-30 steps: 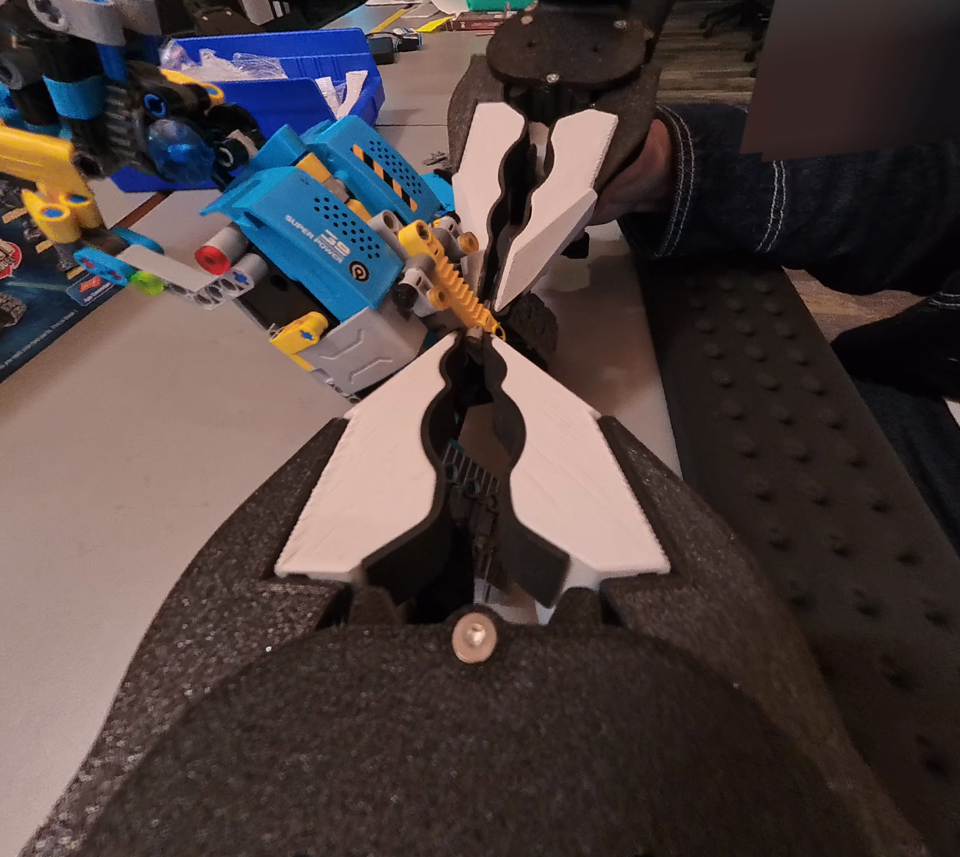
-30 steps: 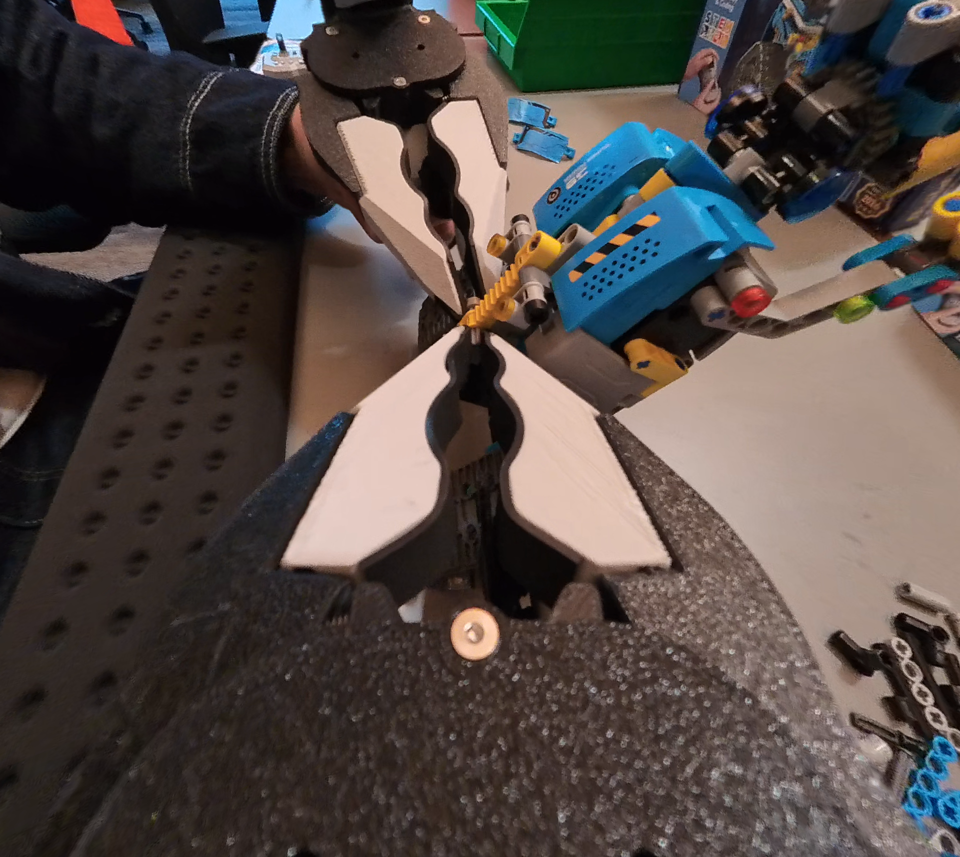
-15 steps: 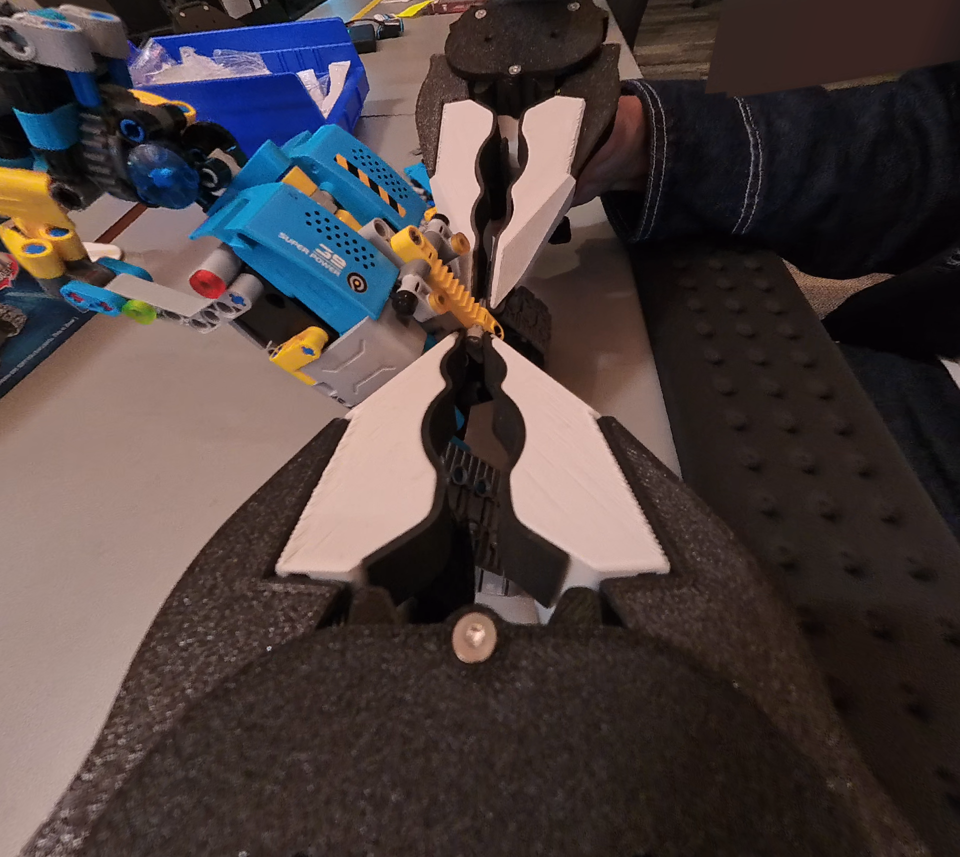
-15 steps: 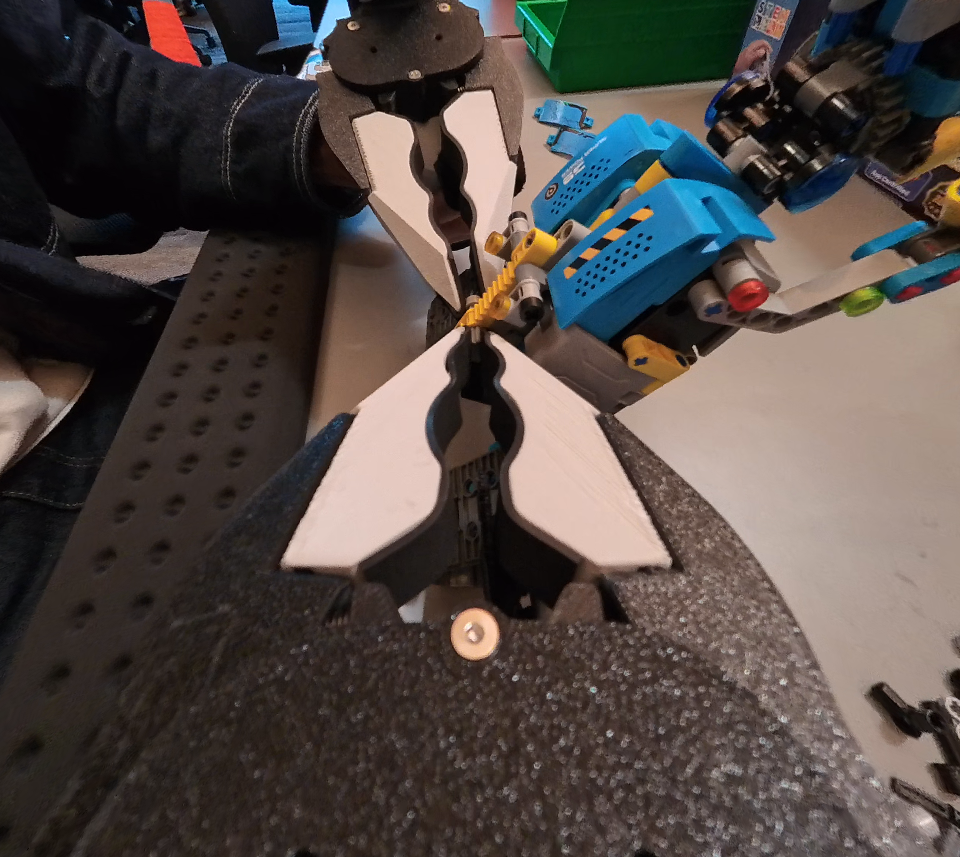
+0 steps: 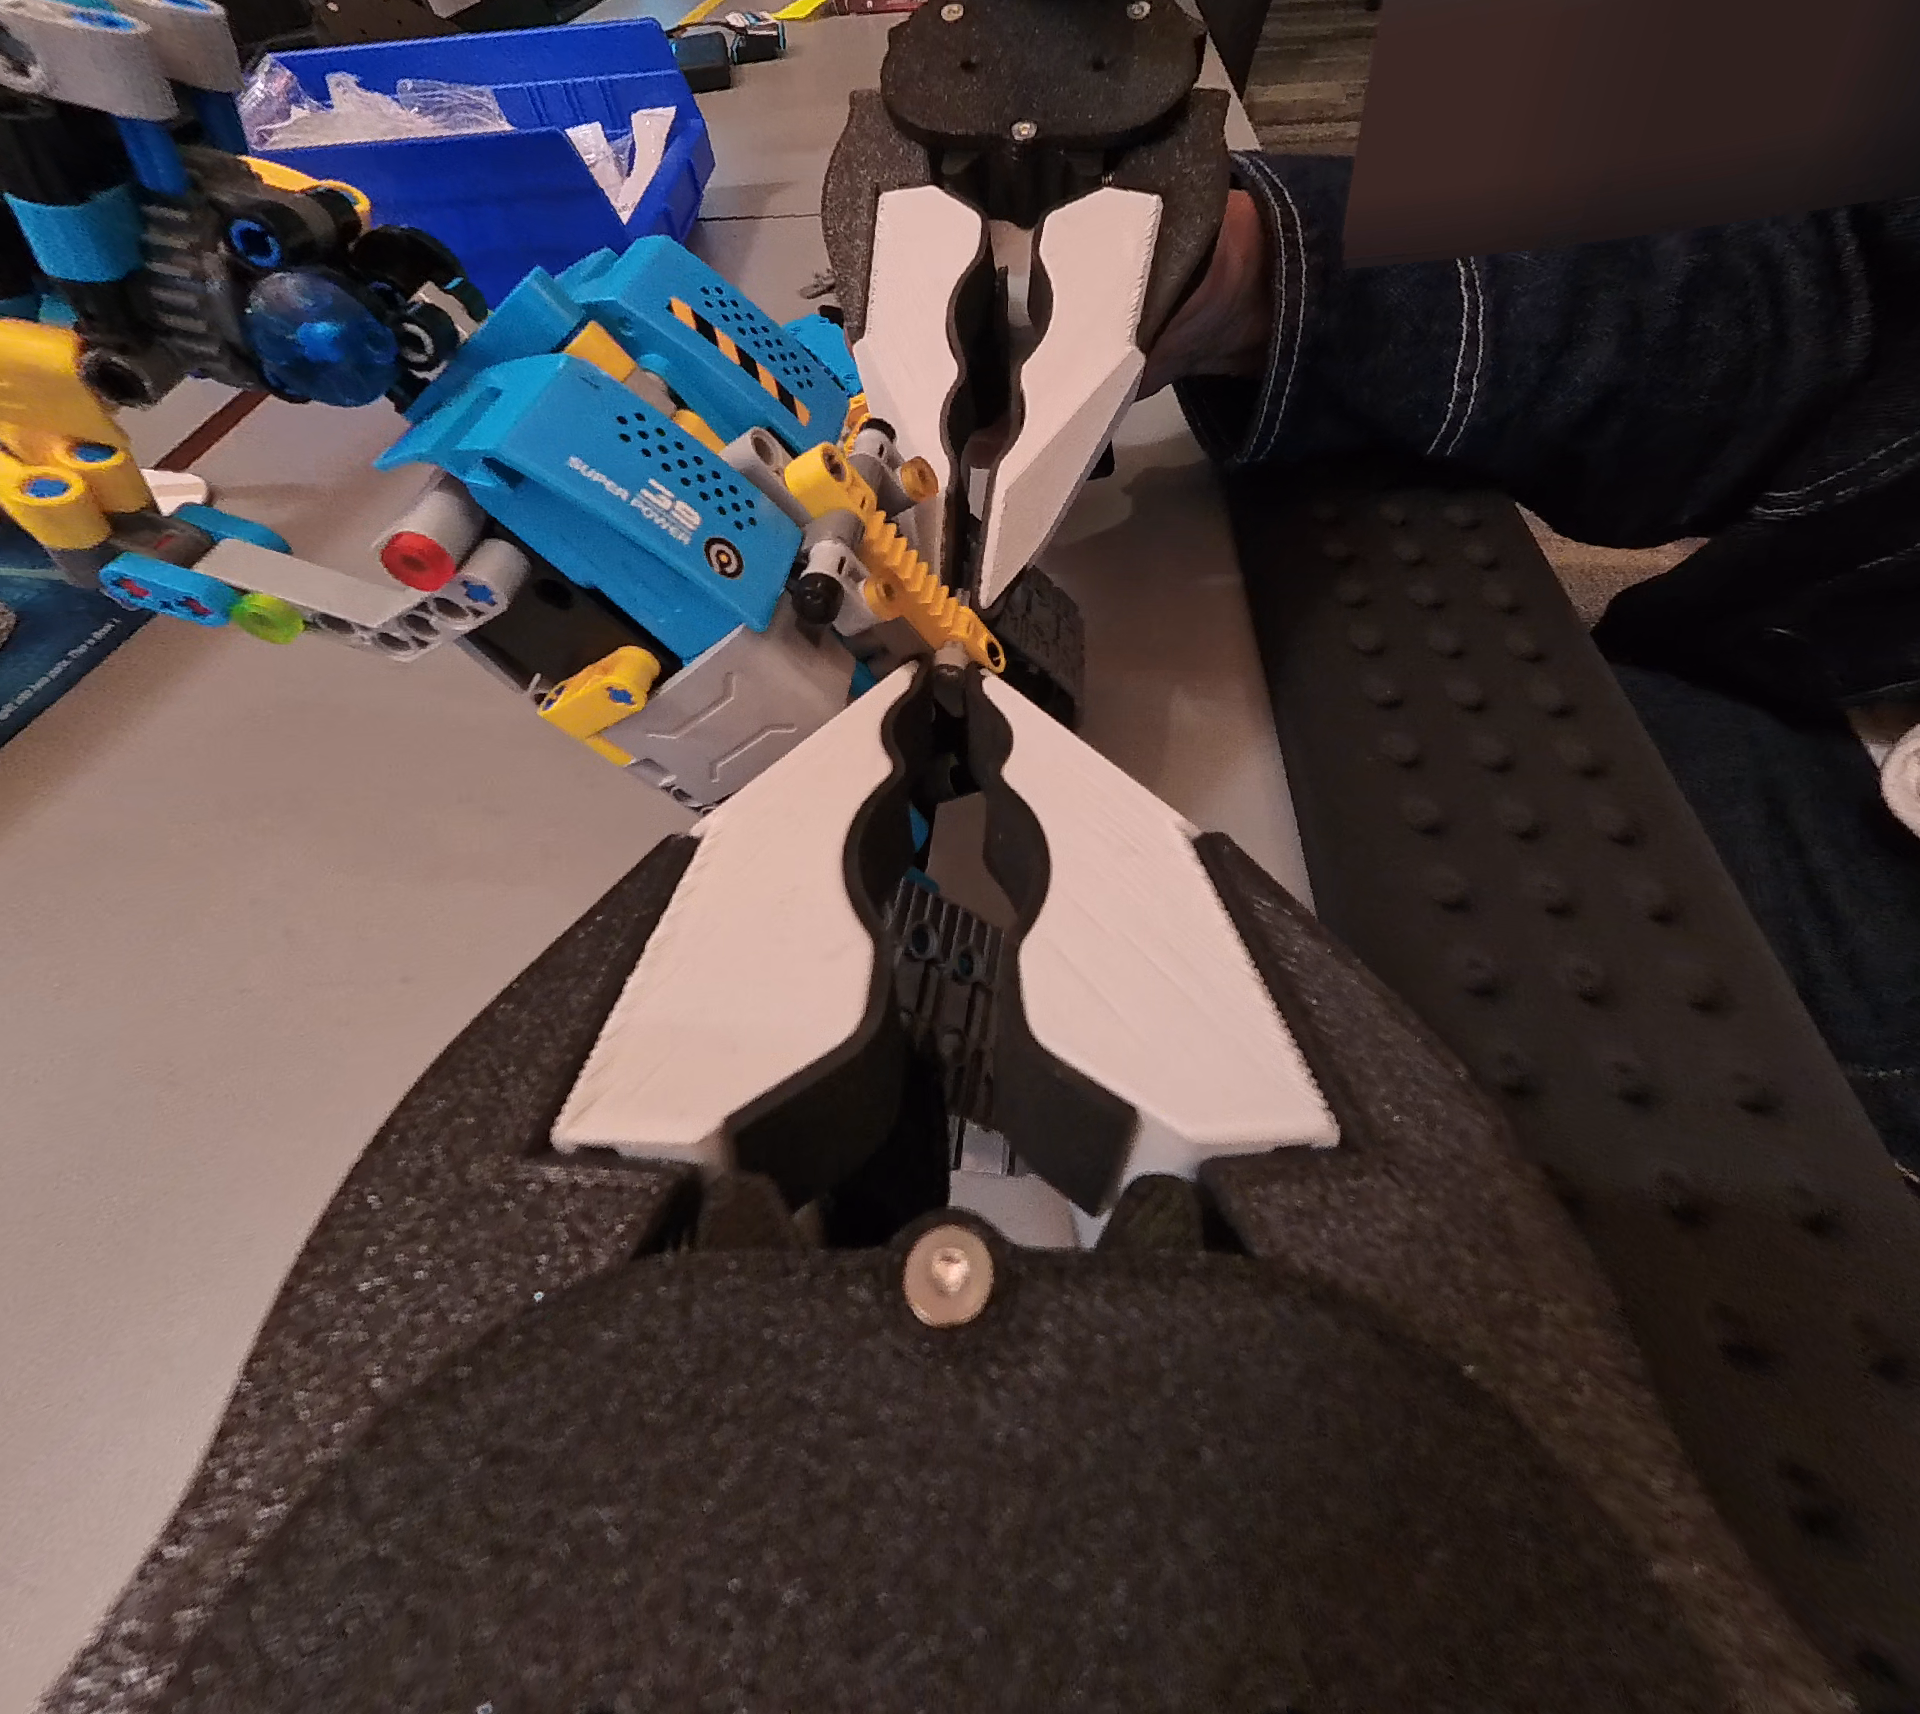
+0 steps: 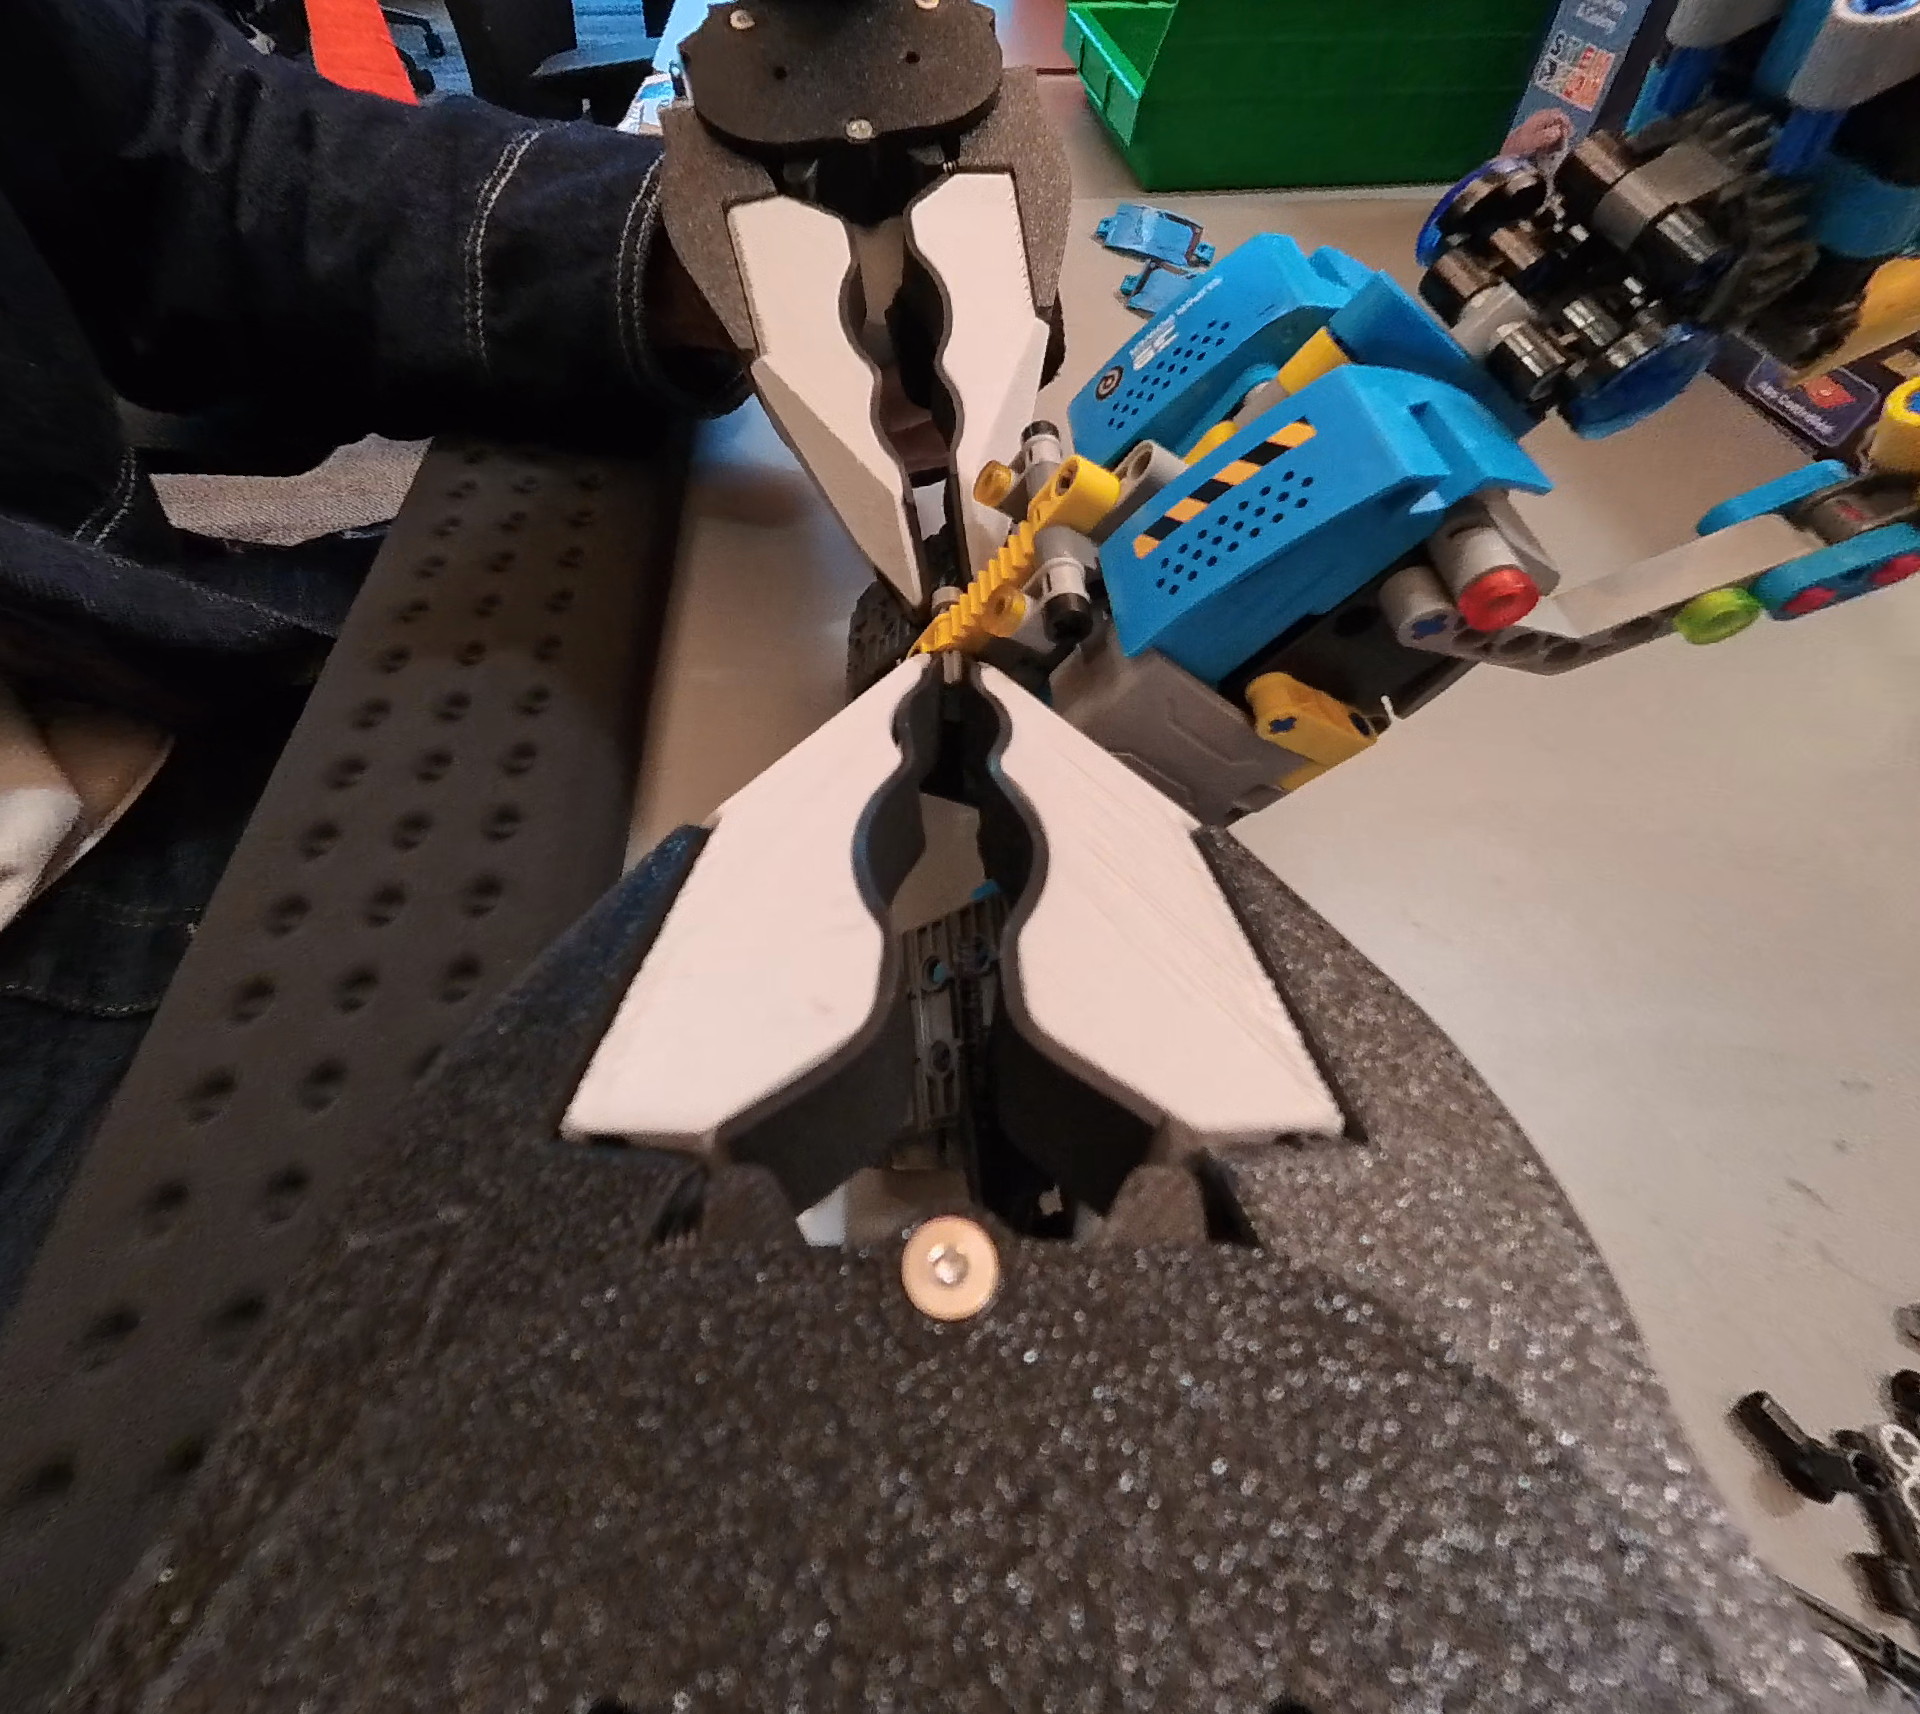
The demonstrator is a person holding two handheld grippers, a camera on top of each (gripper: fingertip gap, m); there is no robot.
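Inspector: State of your 2 grippers?

Me: My left gripper [image 5: 943, 677] is pinched narrow on the blue, grey and yellow brick-built toy vehicle [image 5: 644, 511], at the end of its yellow toothed rack bar [image 5: 914, 578]. My right gripper [image 6: 948, 672] meets it tip to tip, clamped there too.

Inspector: Markings?

Me: Each gripper carries a white printed label; the vehicle's blue panel bears white lettering. The vehicle sits tilted on the grey table [image 5: 260, 885], beside a blue plastic bin [image 5: 499, 137].

Left claw [image 5: 940, 677] and right claw [image 6: 951, 677] tip-to-tip, both closed.
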